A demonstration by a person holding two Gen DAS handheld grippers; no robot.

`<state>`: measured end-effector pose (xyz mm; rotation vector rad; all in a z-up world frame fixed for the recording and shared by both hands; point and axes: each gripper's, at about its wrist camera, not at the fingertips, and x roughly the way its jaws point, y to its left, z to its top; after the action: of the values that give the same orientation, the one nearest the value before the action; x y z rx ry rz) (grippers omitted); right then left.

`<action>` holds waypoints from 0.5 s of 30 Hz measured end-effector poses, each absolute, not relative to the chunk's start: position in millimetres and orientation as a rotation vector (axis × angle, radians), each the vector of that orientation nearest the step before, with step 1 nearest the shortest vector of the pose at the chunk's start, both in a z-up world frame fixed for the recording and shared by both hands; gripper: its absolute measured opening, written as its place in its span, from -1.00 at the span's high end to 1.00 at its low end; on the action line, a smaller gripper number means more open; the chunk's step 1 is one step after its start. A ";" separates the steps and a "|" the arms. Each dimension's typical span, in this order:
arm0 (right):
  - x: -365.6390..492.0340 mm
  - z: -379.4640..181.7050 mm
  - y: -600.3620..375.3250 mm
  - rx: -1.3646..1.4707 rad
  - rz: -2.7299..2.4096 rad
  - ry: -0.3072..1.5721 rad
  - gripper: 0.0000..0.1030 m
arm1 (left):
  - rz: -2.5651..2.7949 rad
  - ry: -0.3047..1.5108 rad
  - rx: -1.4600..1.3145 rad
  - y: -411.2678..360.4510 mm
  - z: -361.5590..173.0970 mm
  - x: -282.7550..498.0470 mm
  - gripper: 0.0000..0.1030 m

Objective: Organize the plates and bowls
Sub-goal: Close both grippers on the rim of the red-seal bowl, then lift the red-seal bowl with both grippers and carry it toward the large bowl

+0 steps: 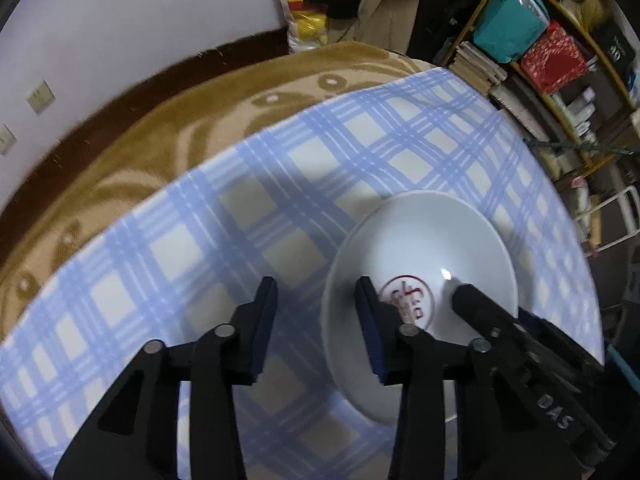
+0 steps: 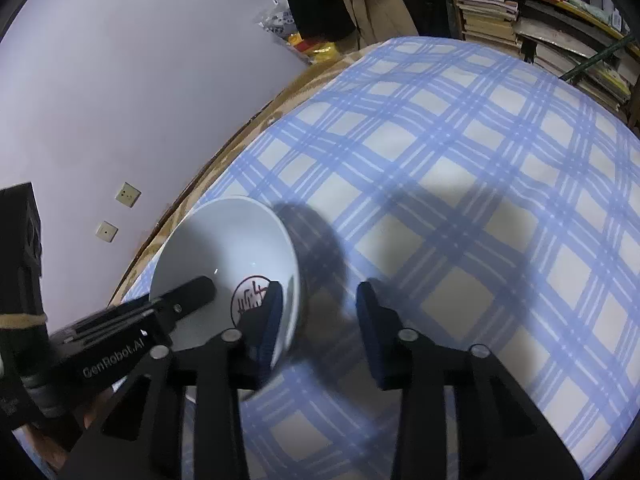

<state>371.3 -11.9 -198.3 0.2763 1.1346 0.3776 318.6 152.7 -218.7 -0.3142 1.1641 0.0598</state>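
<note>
Left hand-held gripper [image 1: 316, 292], half-wide, straddles the white red-stamped ceramic bowl's [image 1: 432, 240] left rim; only the right view shows right hand-held gripper [image 2: 320, 296] straddling likewise.

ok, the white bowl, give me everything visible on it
The white bowl looks like glazed ceramic, plain apart from a red circular character mark at the bottom. It sits upright and empty on the blue plaid cloth. Both grippers straddle its rim on opposite sides: the left gripper and the right gripper each have one finger inside, one outside, with no visible clamp.
</note>
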 end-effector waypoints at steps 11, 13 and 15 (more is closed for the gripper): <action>377.3 -191.0 11.2 0.153 0.374 1.180 0.76 | 0.043 1.149 -0.325 143.8 -209.9 315.4 0.70; 372.7 -188.4 8.6 0.154 0.367 1.181 0.76 | 0.031 1.151 -0.310 139.7 -206.4 313.1 0.71; 369.2 -184.4 3.4 0.159 0.358 1.178 0.76 | 0.011 1.156 -0.317 136.7 -204.0 310.4 0.71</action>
<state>369.2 3.4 -184.4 0.1592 1.1780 0.3583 310.4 136.7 -204.0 -0.3166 1.1558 0.0107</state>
